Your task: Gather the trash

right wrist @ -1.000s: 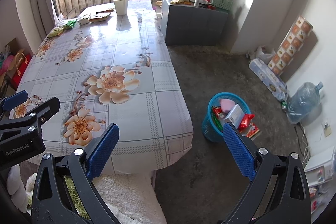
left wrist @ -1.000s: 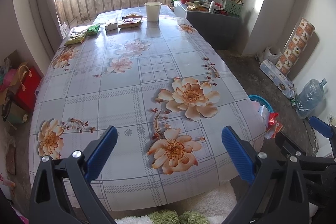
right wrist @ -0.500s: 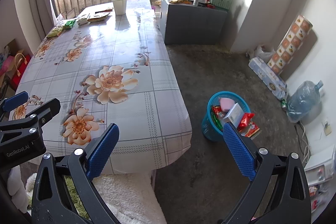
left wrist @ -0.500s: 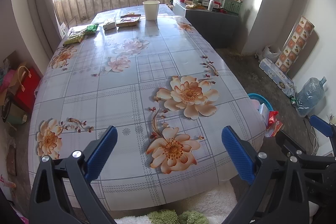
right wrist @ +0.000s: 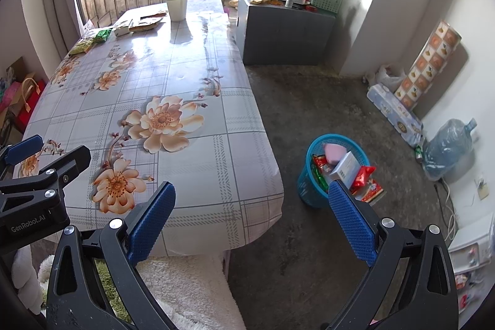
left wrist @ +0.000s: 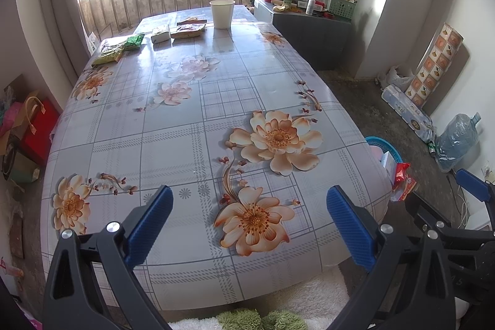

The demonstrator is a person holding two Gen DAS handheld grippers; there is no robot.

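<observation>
Trash lies at the far end of the flowered table (left wrist: 173,144): a white paper cup (left wrist: 222,13), a tan wrapper (left wrist: 189,30), a small white box (left wrist: 161,33) and green packets (left wrist: 133,40) (left wrist: 108,56). My left gripper (left wrist: 249,212) hangs open and empty over the near table edge. My right gripper (right wrist: 250,206) is open and empty past the table's right corner. A blue basket (right wrist: 335,172) stands on the floor right of the table, holding wrappers, a white box and a pink thing. The cup (right wrist: 177,6) also shows far off in the right wrist view.
A grey cabinet (right wrist: 284,27) with clutter on top stands beyond the table's far right corner. A water jug (right wrist: 448,147), a long pack and a patterned roll (right wrist: 430,64) line the right wall. Bags (left wrist: 34,126) sit left of the table. White fluffy seat (right wrist: 185,283) below.
Both views have shifted slightly; the far-end trash sits a touch lower and closer in the left view. Both grippers stay open and empty.
</observation>
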